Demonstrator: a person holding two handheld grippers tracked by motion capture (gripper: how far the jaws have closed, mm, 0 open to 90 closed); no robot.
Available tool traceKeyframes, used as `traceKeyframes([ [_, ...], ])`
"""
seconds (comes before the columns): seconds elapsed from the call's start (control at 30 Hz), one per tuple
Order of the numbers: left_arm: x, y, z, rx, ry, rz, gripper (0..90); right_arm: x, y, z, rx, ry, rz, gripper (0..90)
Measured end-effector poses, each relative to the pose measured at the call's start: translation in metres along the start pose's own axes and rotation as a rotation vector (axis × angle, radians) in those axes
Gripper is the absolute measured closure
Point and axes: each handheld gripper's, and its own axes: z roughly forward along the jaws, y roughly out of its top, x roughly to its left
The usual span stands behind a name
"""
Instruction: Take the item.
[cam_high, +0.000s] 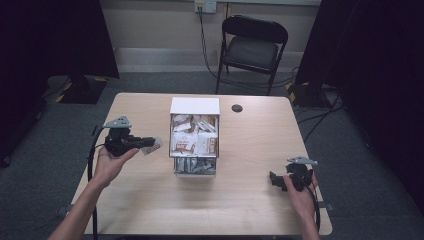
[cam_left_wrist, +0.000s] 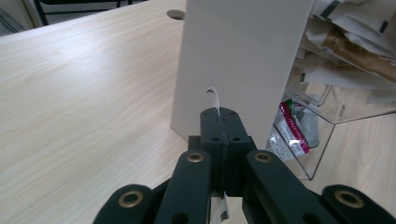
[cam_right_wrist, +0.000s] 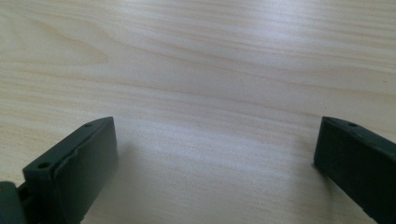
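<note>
Currently a sachet (cam_high: 151, 146) is pinched flat in the closed left gripper (cam_high: 145, 143), left of the organiser box (cam_high: 195, 106); the right gripper (cam_high: 274, 181) is held open farther off.

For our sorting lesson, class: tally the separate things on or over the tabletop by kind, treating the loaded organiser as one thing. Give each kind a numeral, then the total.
Hand-held claws: 2 (left claw, right claw)
Loose packets: 1 (packet, pinched in the left claw)
Organisers: 1 (clear organiser stuffed with packets)
Total: 4
</note>
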Motion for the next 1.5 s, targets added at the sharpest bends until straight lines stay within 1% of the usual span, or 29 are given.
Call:
traceKeyframes([
  [0.07,-0.002,-0.001,0.005,0.013,-0.005,0.006,90.0,0.000,0.000,0.000,0.000,0.000,0.000,0.0],
  [0.17,-0.003,-0.003,0.010,0.031,-0.006,0.002,90.0,0.000,0.000,0.000,0.000,0.000,0.000,0.0],
  [0.27,-0.003,-0.006,0.016,0.051,0.014,0.013,90.0,0.000,0.000,0.000,0.000,0.000,0.000,0.0],
  [0.37,-0.001,-0.011,0.020,0.074,0.020,0.007,90.0,0.000,0.000,0.000,0.000,0.000,0.000,0.0],
  [0.47,0.002,-0.015,0.026,0.087,0.015,-0.008,90.0,0.000,0.000,0.000,0.000,-0.001,0.000,0.0],
  [0.6,0.005,-0.021,0.034,0.115,0.022,-0.006,90.0,0.000,0.000,0.000,0.000,0.000,0.000,0.0],
  [0.67,0.007,-0.024,0.038,0.122,0.013,-0.018,90.0,0.000,0.000,0.000,0.000,-0.001,0.000,0.0],
  [0.77,0.008,-0.028,0.041,0.137,0.014,-0.023,90.0,0.000,0.000,0.000,0.000,0.000,0.000,0.0],
  [0.87,0.009,-0.031,0.044,0.134,0.023,-0.031,90.0,0.000,0.000,0.000,0.000,0.000,0.000,0.0],
  [0.93,0.010,-0.032,0.047,0.144,0.028,-0.033,90.0,0.000,0.000,0.000,0.000,0.000,0.000,0.0],
  [0.97,0.010,-0.033,0.048,0.148,0.037,-0.032,90.0,0.000,0.000,0.000,0.000,0.000,0.000,0.0],
  [1.03,0.011,-0.035,0.052,0.155,0.032,-0.039,90.0,0.000,0.000,0.000,0.000,0.000,0.000,0.0],
  [1.1,0.012,-0.035,0.055,0.152,0.030,-0.045,90.0,0.000,0.000,0.000,0.000,0.000,0.000,0.0],
  [1.2,0.012,-0.036,0.059,0.159,0.022,-0.046,90.0,0.000,0.000,0.000,0.000,0.000,0.000,0.0],
  [1.37,0.014,-0.040,0.065,0.171,0.024,-0.047,90.0,0.000,0.000,0.000,0.000,-0.001,0.000,0.0],
  [1.4,0.015,-0.042,0.065,0.170,0.029,-0.052,90.0,0.000,0.000,0.000,0.000,0.000,0.000,0.0],
  [1.43,0.016,-0.042,0.065,0.166,0.028,-0.060,90.0,0.000,0.000,0.000,0.000,0.000,0.000,0.0],
  [1.47,0.018,-0.043,0.065,0.161,0.021,-0.077,90.0,0.000,0.000,0.000,0.000,-0.001,0.000,0.0],
  [1.5,0.019,-0.044,0.064,0.165,0.021,-0.079,90.0,0.000,0.000,0.000,0.000,-0.001,0.000,0.0],
])
